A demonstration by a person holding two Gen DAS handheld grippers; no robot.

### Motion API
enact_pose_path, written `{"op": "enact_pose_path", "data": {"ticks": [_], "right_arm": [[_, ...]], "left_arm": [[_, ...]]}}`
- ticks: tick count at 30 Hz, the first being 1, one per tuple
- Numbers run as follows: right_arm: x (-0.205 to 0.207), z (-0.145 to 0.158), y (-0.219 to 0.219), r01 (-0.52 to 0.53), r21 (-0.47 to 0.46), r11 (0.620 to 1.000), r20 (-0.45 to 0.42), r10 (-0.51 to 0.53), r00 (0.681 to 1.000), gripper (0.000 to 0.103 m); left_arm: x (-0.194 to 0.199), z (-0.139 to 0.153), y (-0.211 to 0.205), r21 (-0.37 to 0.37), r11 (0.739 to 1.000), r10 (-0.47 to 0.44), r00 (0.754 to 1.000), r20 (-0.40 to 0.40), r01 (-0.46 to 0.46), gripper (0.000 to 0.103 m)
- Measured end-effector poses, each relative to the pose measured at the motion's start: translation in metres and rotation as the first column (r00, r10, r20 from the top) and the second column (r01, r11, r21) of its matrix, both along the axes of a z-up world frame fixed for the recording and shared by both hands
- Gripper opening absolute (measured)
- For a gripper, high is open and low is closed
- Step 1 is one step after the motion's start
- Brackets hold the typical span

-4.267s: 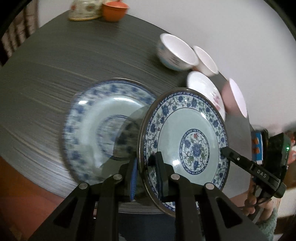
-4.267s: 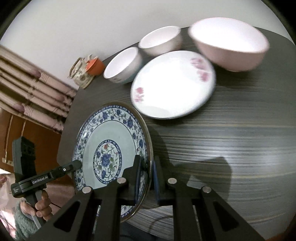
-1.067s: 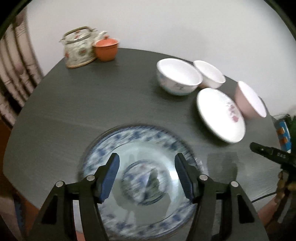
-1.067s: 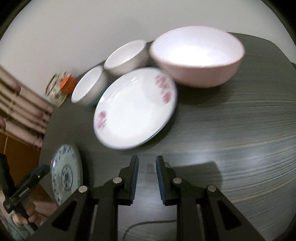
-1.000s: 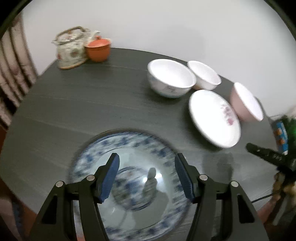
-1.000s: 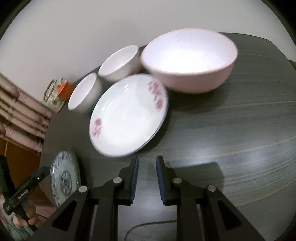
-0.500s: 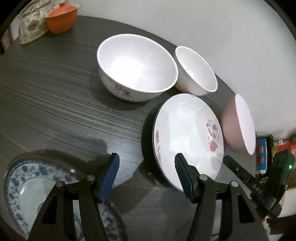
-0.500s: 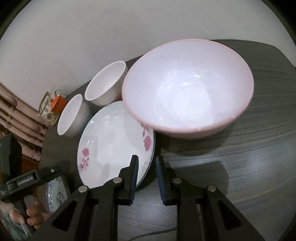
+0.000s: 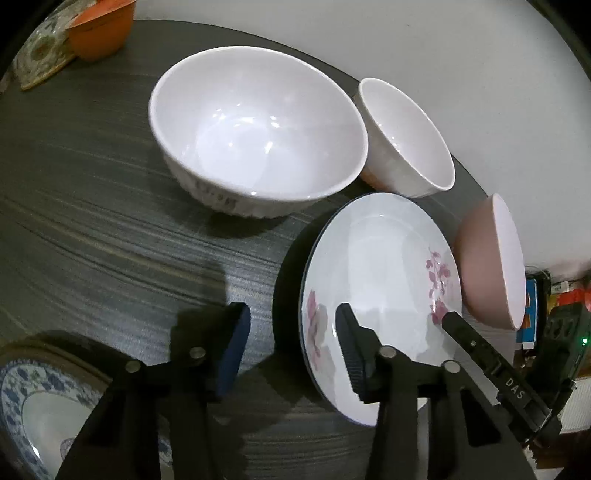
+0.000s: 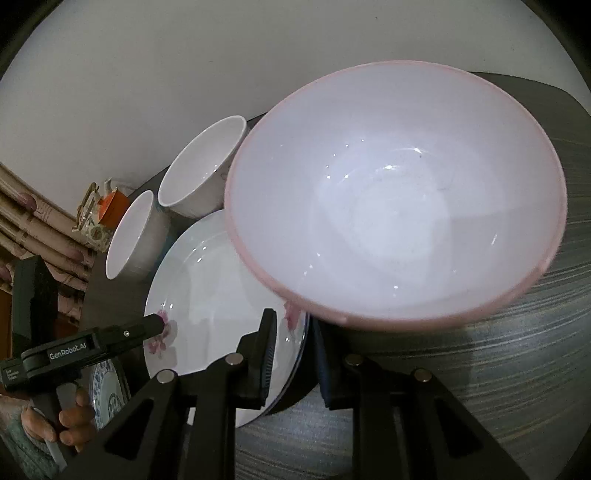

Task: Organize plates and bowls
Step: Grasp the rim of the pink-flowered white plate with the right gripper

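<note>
1. The white plate (image 9: 380, 280), painted with pink flowers, lies flat on the dark table (image 9: 92, 221). In the left wrist view it fills the 4 o'clock part of the picture.
2. The right gripper (image 10: 291, 354) has its jaws apart and set astride the plate's near rim, one finger over the plate, the other over the table outside it. They do not look closed on the rim yet.
3. The left gripper (image 9: 291, 347) has its jaws wide apart. Its right finger sits over the plate's edge and its left finger over bare table, so the rim lies between them at about 1 o'clock from the jaws.
4. Judgement: both grippers flank the same plate from opposite sides. The right one is placed better, with the rim running between its fingers, so a pinch there looks like the next move.
5. The pink bowl (image 10: 395, 195) stands just beside the plate at 3 o'clock in the left view. In the right view its rim appears to overhang the plate, so lifting may nudge it.
6. The big white bowl (image 9: 258, 133) stands at 11 o'clock from the plate, and the small bowl (image 9: 406, 136) at 12 o'clock.
7. A blue plate (image 9: 40, 410) lies at 8 o'clock, well apart.
8. A teapot (image 10: 92, 218) and an orange cup (image 9: 103, 29) stand at the far edge.
</note>
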State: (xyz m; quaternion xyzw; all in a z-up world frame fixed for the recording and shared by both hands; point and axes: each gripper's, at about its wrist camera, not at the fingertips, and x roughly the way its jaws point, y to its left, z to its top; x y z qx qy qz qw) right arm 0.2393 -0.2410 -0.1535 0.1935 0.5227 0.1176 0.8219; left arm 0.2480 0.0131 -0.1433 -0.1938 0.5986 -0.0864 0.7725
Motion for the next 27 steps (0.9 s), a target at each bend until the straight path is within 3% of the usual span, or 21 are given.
{"op": "enact_pose_path", "data": {"ticks": [4,7,10,16,27], "right_arm": [[0.001,-0.004,-0.005,0.005,0.005,1.000,-0.001,-0.005,1.000,0.018],[0.000,-0.008,-0.010,0.006,0.013,1.000,-0.009,-0.006,1.000,0.009],[0.001,-0.007,-0.010,0.001,0.019,1.000,-0.013,0.000,1.000,0.008],[-0.001,-0.007,-0.008,-0.010,0.010,1.000,-0.018,0.010,1.000,0.008],[-0.023,-0.006,-0.008,-0.017,-0.002,1.000,-0.049,0.017,0.999,0.008]], "left_arm": [[0.003,0.001,0.001,0.019,1.000,-0.012,1.000,0.013,0.012,0.034],[0.007,0.000,-0.003,0.024,0.999,-0.026,1.000,0.012,0.026,0.024],[0.008,0.000,-0.005,0.016,0.999,-0.034,0.999,-0.001,0.034,0.018],[0.013,-0.003,-0.003,-0.015,0.999,-0.047,0.998,-0.036,0.047,0.014],[-0.017,-0.001,-0.009,0.029,0.994,-0.100,0.994,-0.039,0.101,0.012]]}}
